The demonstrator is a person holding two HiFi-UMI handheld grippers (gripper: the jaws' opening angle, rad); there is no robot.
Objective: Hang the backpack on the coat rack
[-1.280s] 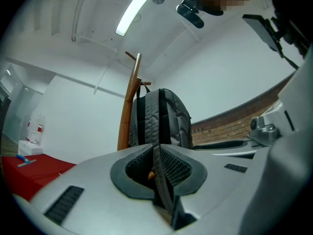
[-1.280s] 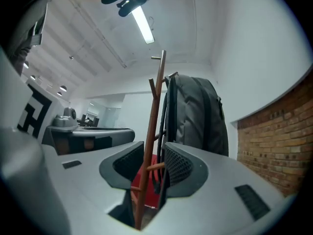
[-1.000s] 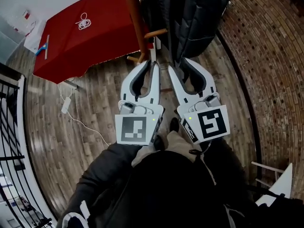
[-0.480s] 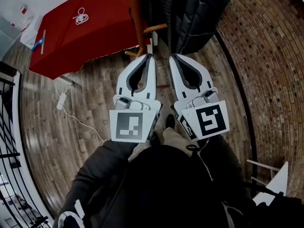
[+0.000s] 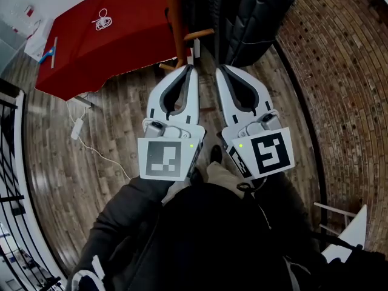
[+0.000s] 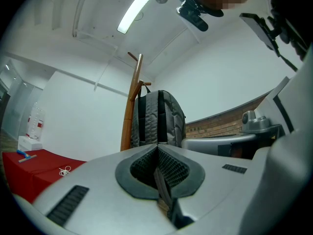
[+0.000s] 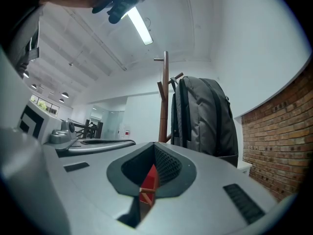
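A dark grey backpack [image 5: 242, 17] hangs by its top on the wooden coat rack [image 5: 174, 23]; it also shows as the backpack [image 6: 157, 119] and the backpack [image 7: 208, 116] beside the rack pole [image 7: 165, 99]. My left gripper [image 5: 189, 70] and right gripper [image 5: 219, 71] are held side by side just short of the rack, both shut with nothing between the jaws. Neither touches the backpack.
A table under a red cloth [image 5: 103, 41] with a white cable [image 5: 103, 22] stands to the left. A curved brick wall [image 5: 339, 71] runs along the right. A power strip and cord [image 5: 79, 129] lie on the wooden floor. A black railing [image 5: 12, 180] is at far left.
Both grippers' jaws closed from partly open to shut, empty. The grippers stayed in about the same place before the rack.
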